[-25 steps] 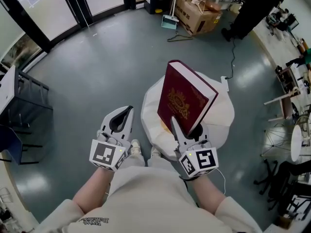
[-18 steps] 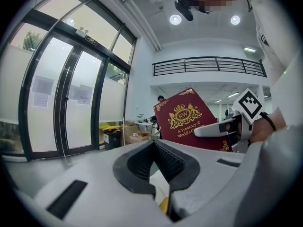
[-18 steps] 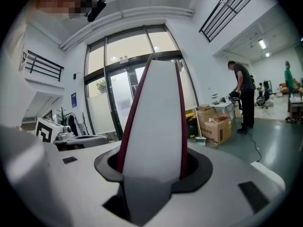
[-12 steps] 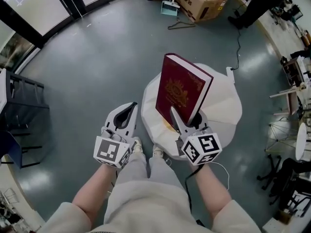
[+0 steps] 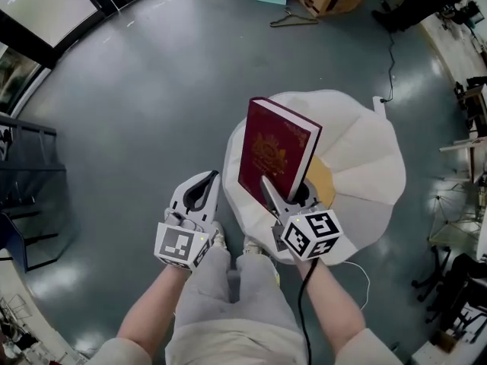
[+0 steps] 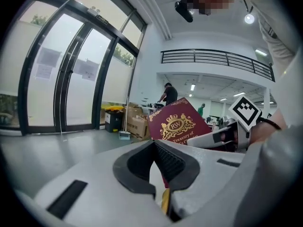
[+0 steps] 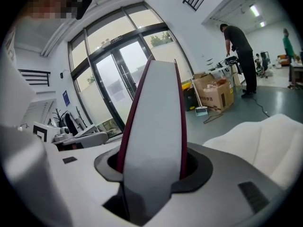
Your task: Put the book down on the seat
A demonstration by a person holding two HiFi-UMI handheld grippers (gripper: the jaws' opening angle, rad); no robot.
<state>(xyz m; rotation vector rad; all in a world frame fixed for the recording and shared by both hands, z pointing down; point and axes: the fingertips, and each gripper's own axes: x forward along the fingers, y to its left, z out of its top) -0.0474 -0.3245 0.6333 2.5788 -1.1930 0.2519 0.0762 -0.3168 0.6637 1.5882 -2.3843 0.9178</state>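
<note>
the book [image 5: 275, 157] is standing almost upright over the near side of the white seat [image 5: 358, 150], with its crested cover facing the person's left. it is being held only along its lower edge, so the tall part above the grip is acting as a lever. a quick tilt is likely to make it swivel or slip between the pads. it is also hanging close to the seat's near rim. if it is let go while standing on end, it is probably going to topple, and it may slide off the rounded, soft-looking cushion onto the grey floor [image 5: 144, 105] by the person's feet. laying it flat and further in is looking safer. whether its bottom edge is already touching the cushion is hard to tell from above.

the right claw [image 5: 283, 196] is standing partly open, with both jaws pressing on the book's covers and the pale page edge filling the gap between them. the left claw [image 5: 207, 179] is hanging just beside it over the floor, its jaws closed together on nothing, touching neither book nor seat.
</note>
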